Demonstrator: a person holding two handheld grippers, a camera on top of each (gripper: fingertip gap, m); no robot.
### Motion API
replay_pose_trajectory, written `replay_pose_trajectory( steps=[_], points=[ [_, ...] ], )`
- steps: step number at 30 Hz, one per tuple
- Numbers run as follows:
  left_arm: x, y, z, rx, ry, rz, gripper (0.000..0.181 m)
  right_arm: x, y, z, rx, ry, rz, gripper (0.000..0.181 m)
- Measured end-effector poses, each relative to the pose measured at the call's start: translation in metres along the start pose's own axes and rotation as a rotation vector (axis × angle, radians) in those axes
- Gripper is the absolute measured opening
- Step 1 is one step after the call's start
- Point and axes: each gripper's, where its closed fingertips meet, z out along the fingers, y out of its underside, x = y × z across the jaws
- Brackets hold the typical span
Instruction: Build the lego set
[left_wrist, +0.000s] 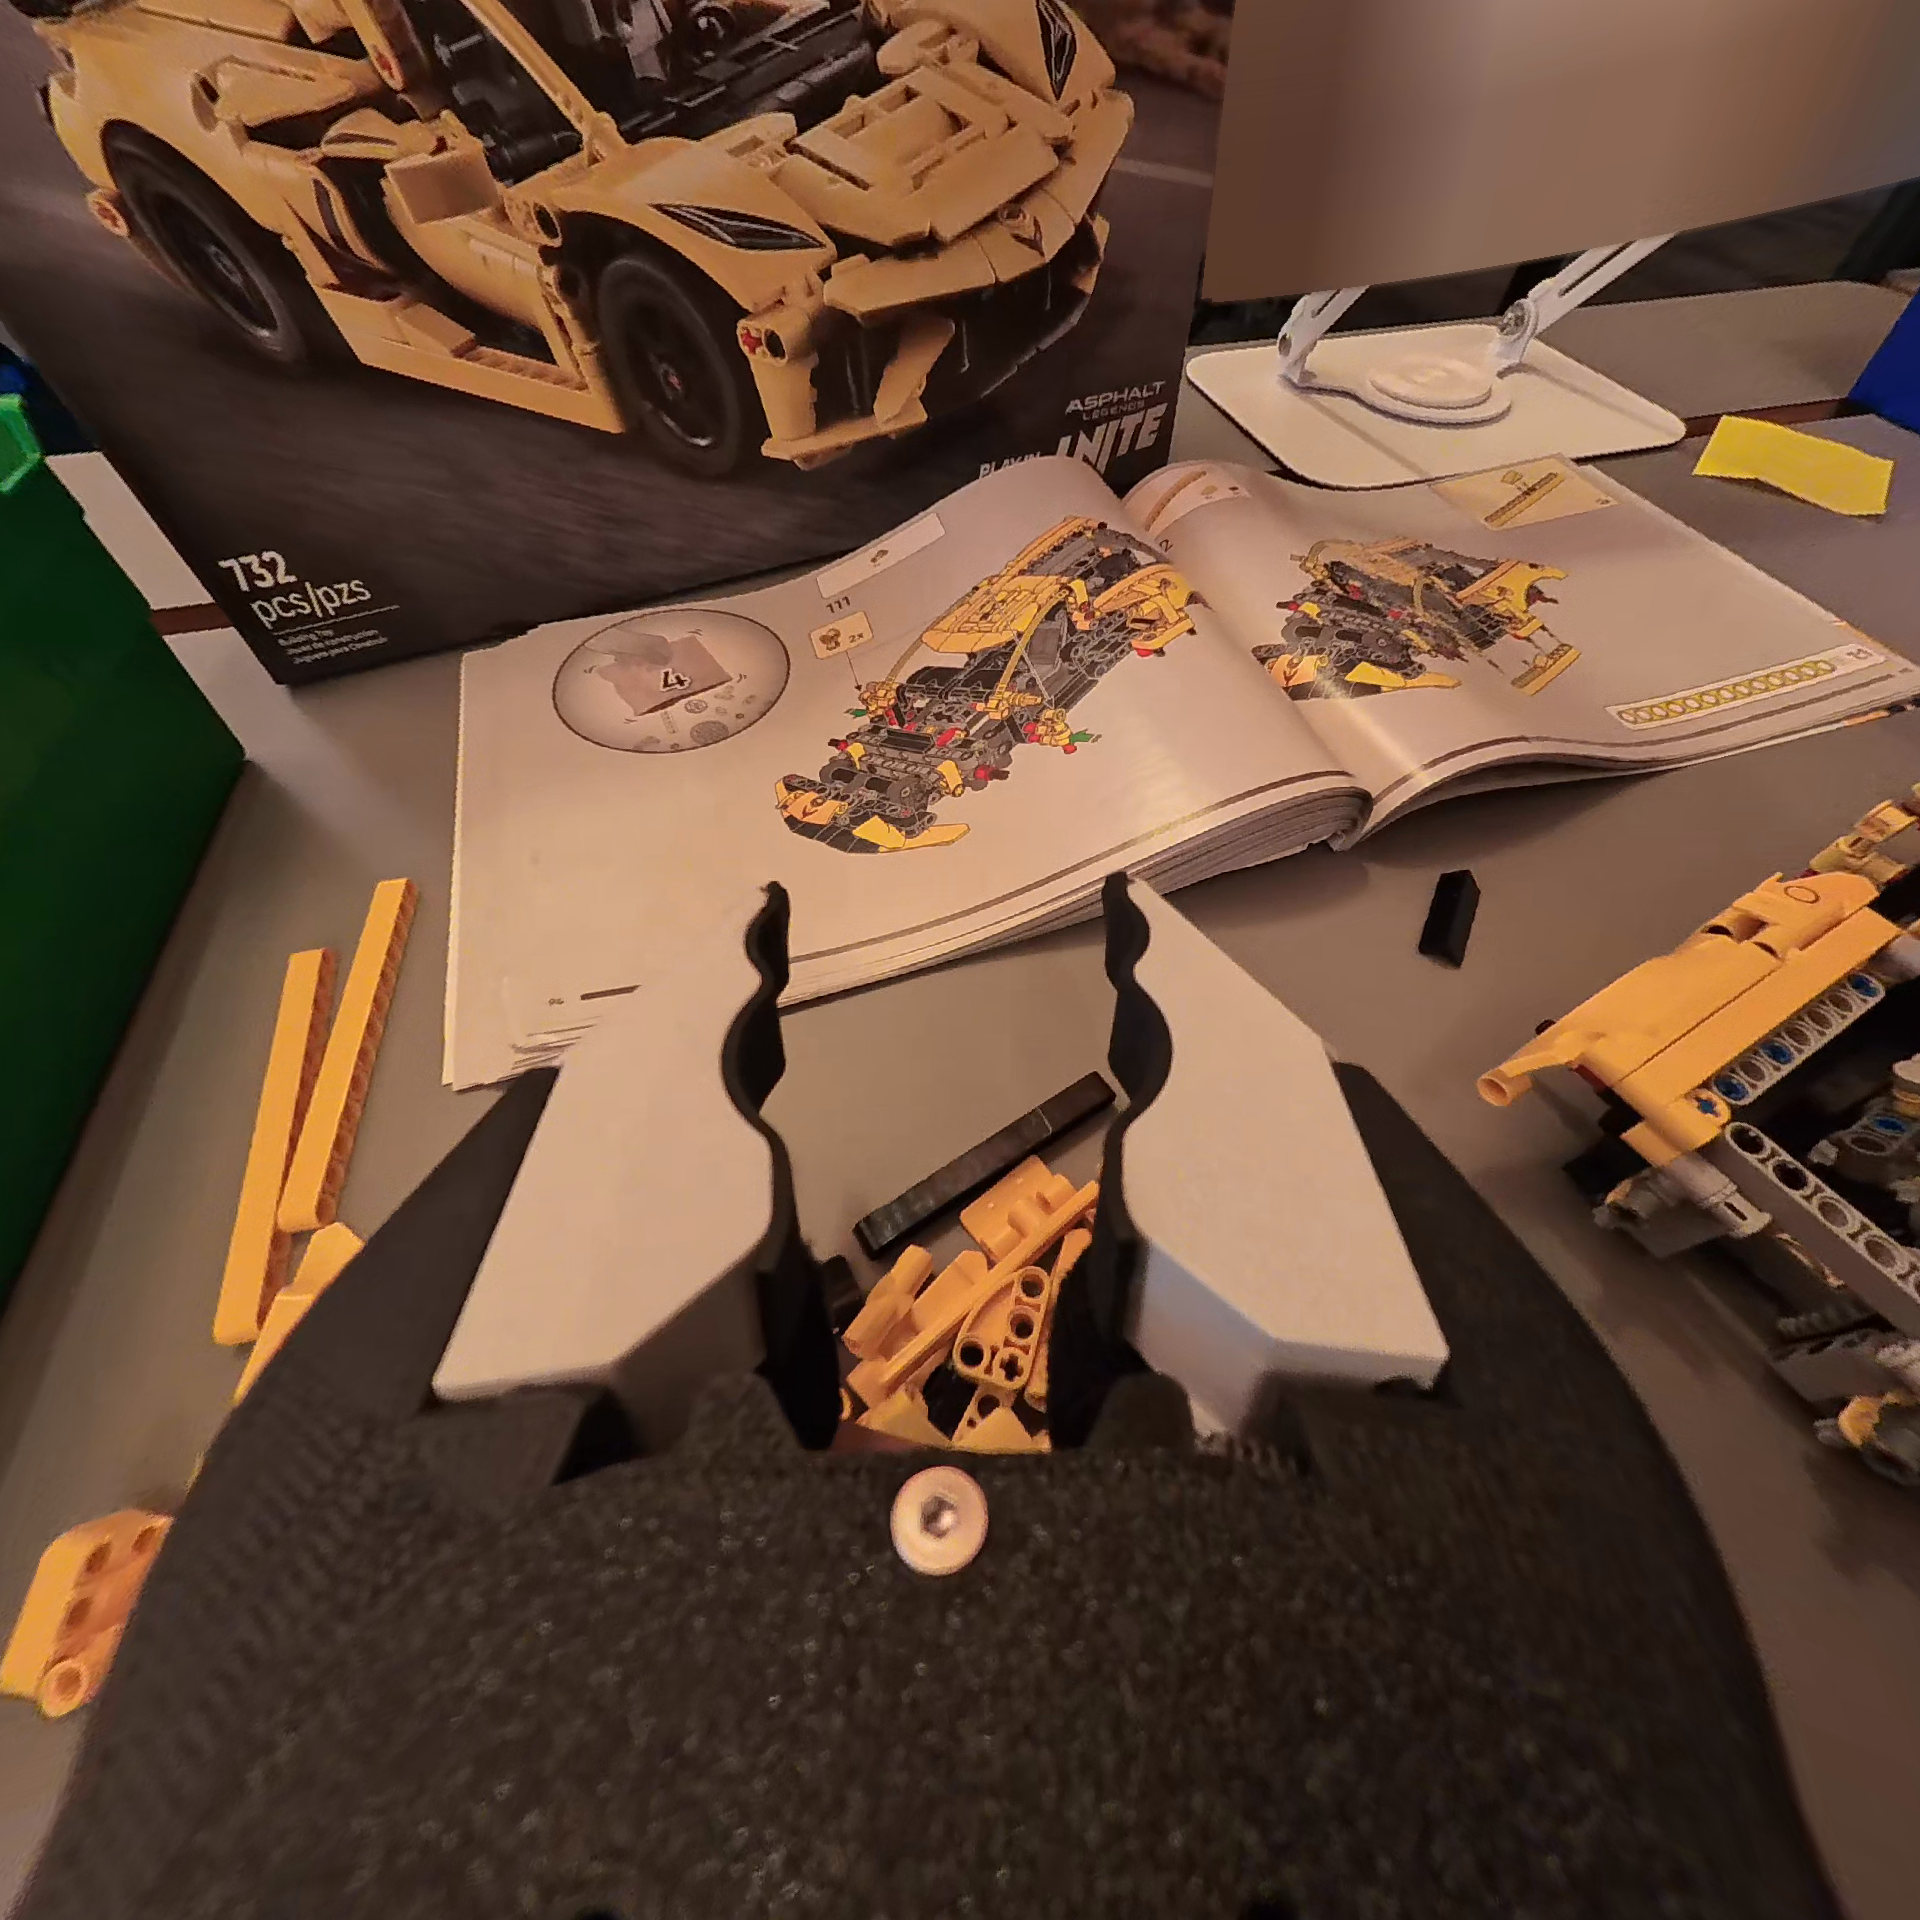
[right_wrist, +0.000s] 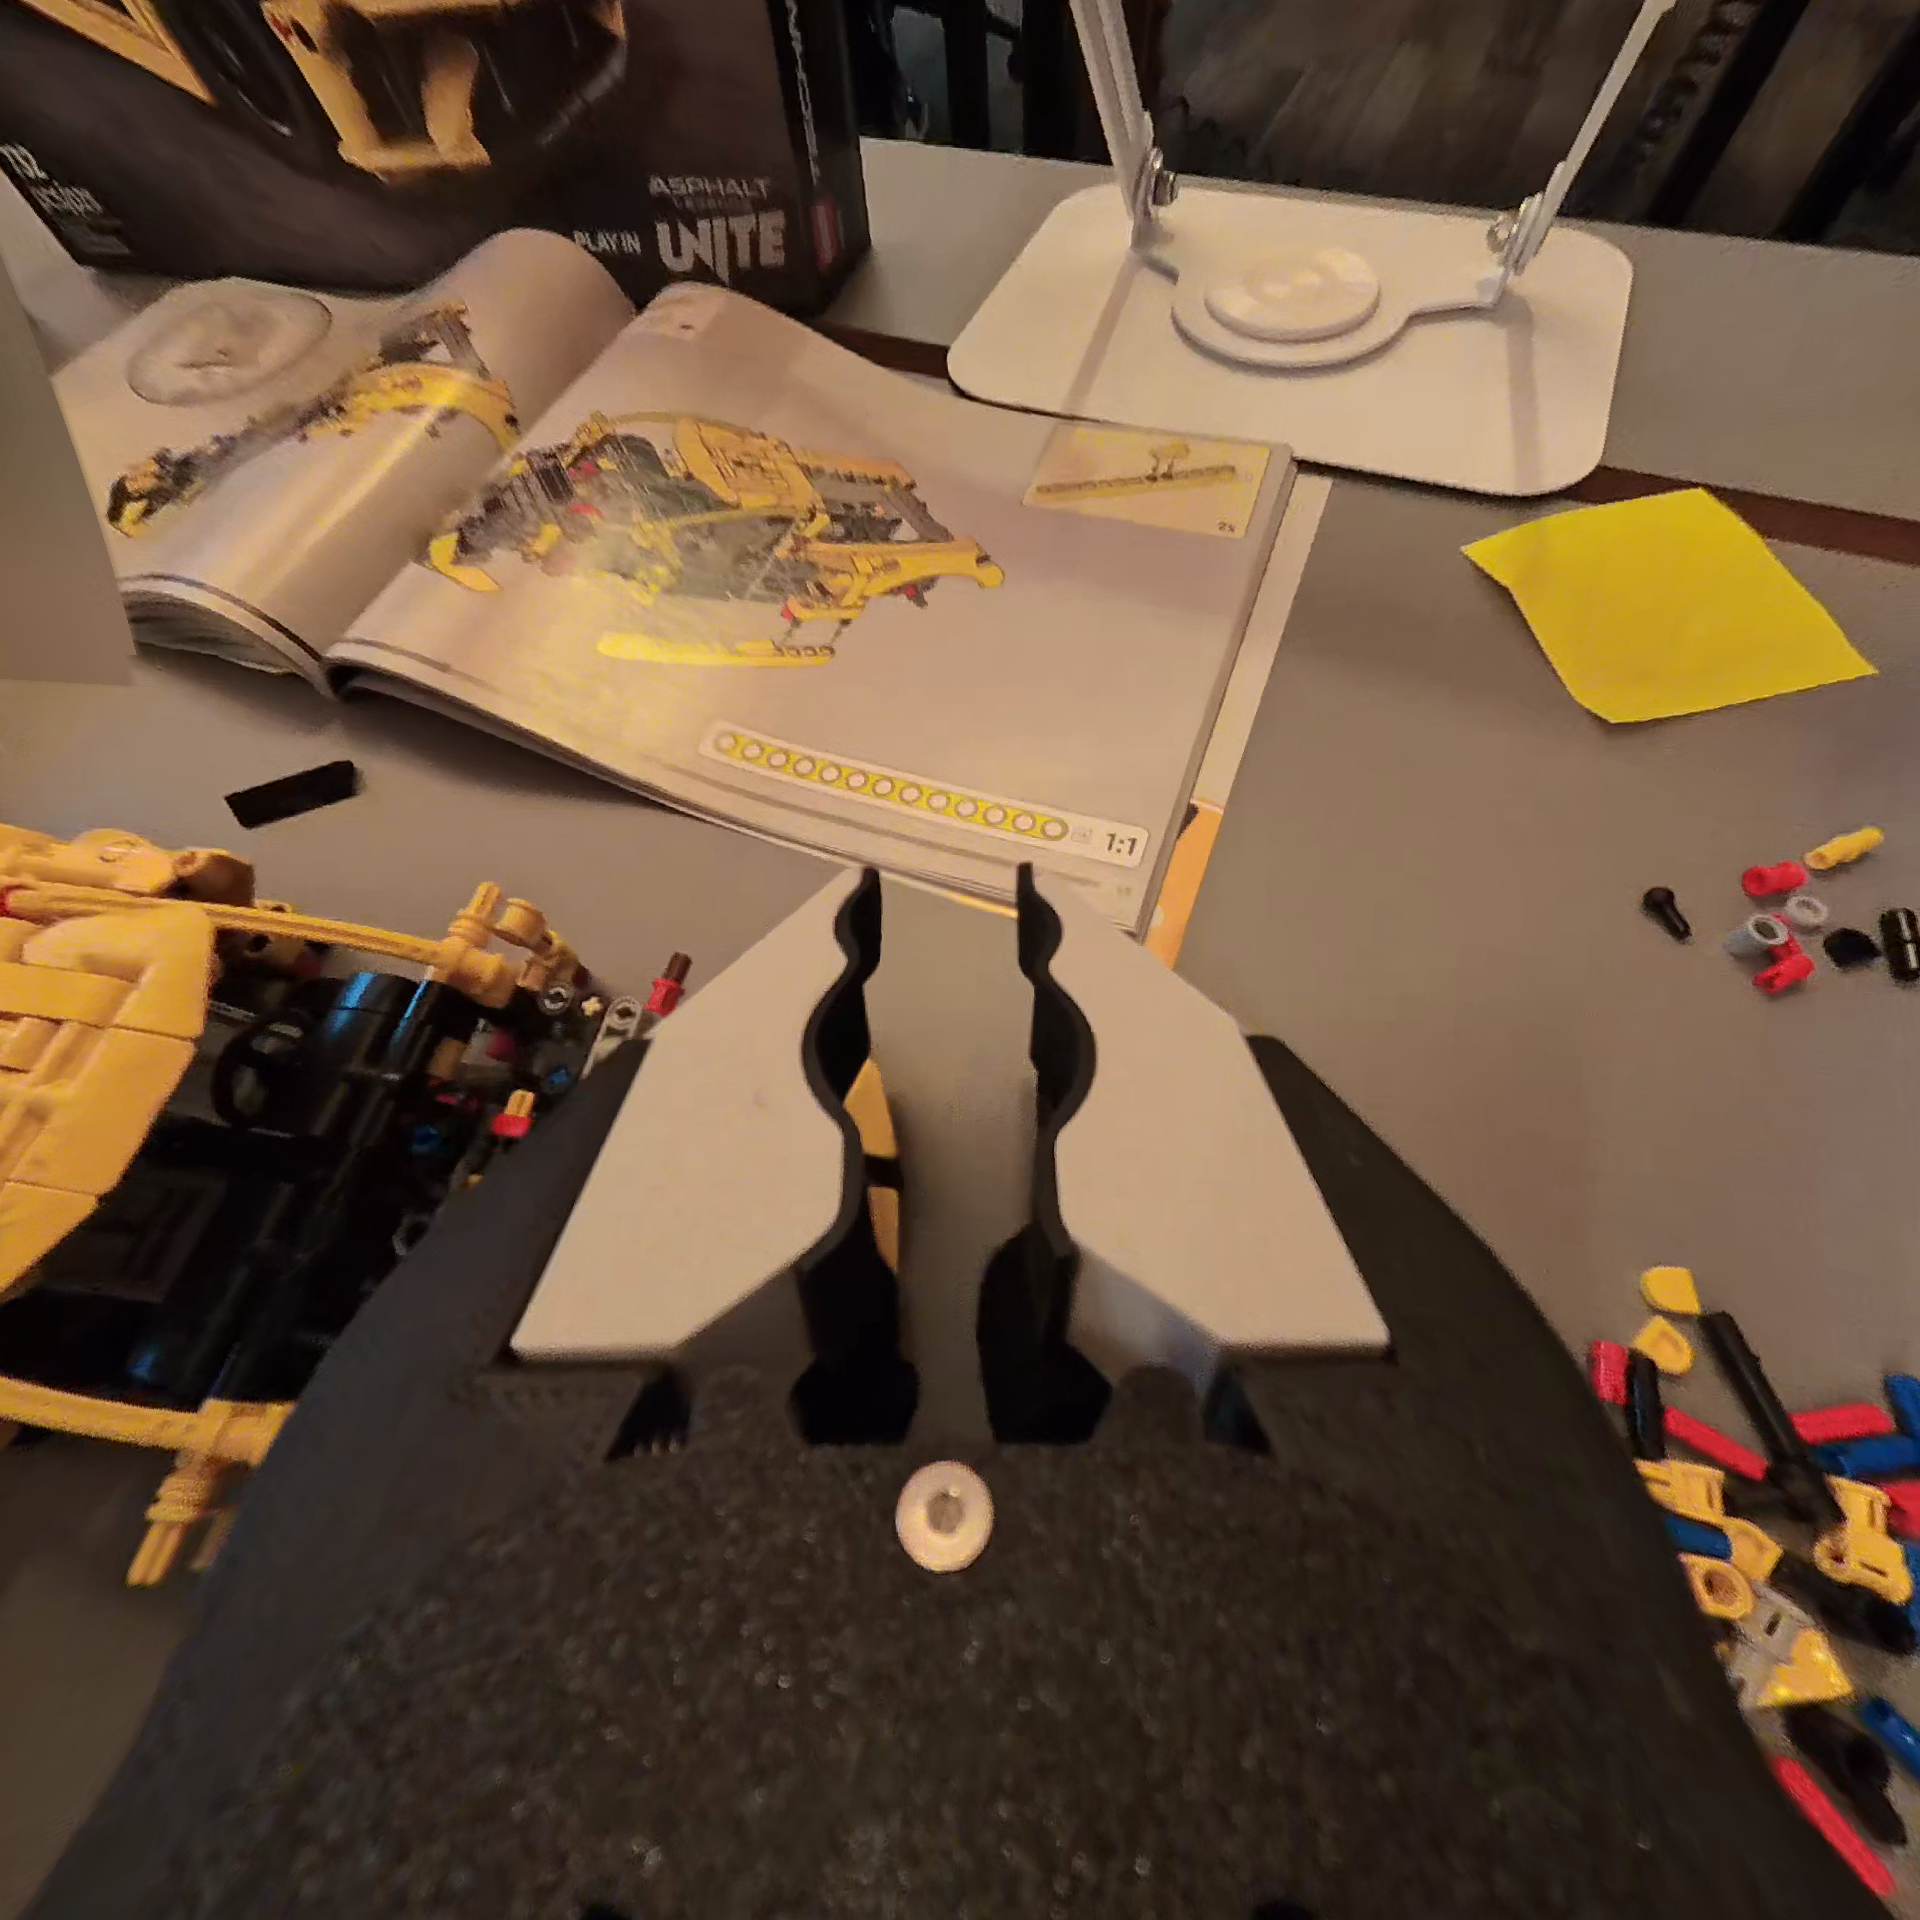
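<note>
In the left wrist view my left gripper (left_wrist: 943, 899) is open and empty above a small heap of yellow pieces (left_wrist: 977, 1320) and a flat black beam (left_wrist: 987, 1162). Long yellow beams (left_wrist: 312, 1091) lie to its left. The half-built yellow and black car (left_wrist: 1745, 1081) sits at the right. In the right wrist view my right gripper (right_wrist: 943, 883) is open and empty, with the car (right_wrist: 208, 1091) at its left and the open instruction booklet (right_wrist: 790, 582) just beyond its tips. A yellow piece (right_wrist: 878, 1143) shows on the table between its fingers.
The set's box (left_wrist: 582, 312) stands behind the booklet (left_wrist: 1039, 727). A white stand base (right_wrist: 1288, 332), a yellow paper square (right_wrist: 1662, 608), small loose pins (right_wrist: 1797, 925) and a heap of mixed pieces (right_wrist: 1787, 1507) lie at the right. A green bin (left_wrist: 83, 831) stands left. A small black piece (left_wrist: 1447, 920) lies near the booklet. My right fingertips sit around 35 cm from my left ones.
</note>
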Motion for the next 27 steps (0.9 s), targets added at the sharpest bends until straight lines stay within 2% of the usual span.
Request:
replay_pose_trajectory(
  steps=[7,12,17,19,23,25,27],
  points=[
    [-0.001,-0.002,0.002,0.000,-0.005,0.008,0.061,-0.001,-0.006,-0.006,0.033,-0.019,0.017,0.025],
    [-0.016,-0.010,-0.004,0.042,-0.020,-0.004,0.057,-0.003,-0.008,-0.013,0.035,-0.029,0.024,0.024],
    [-0.046,-0.029,-0.040,0.009,0.019,0.087,0.057,-0.005,-0.002,-0.028,0.044,-0.025,0.022,0.024],
    [-0.045,-0.016,-0.058,-0.089,0.101,0.183,0.057,-0.011,-0.001,-0.038,0.073,-0.042,0.032,0.023],
    [-0.032,0.053,-0.104,-0.408,0.308,0.383,0.057,-0.016,0.008,-0.053,0.090,-0.024,0.029,0.022],
    [-0.031,0.081,-0.128,-0.557,0.336,0.410,0.057,-0.016,0.010,-0.058,0.107,-0.020,0.018,0.020],
    [-0.026,0.096,-0.147,-0.635,0.376,0.395,0.057,-0.015,0.010,-0.060,0.113,-0.019,0.016,0.020]
  ],
)
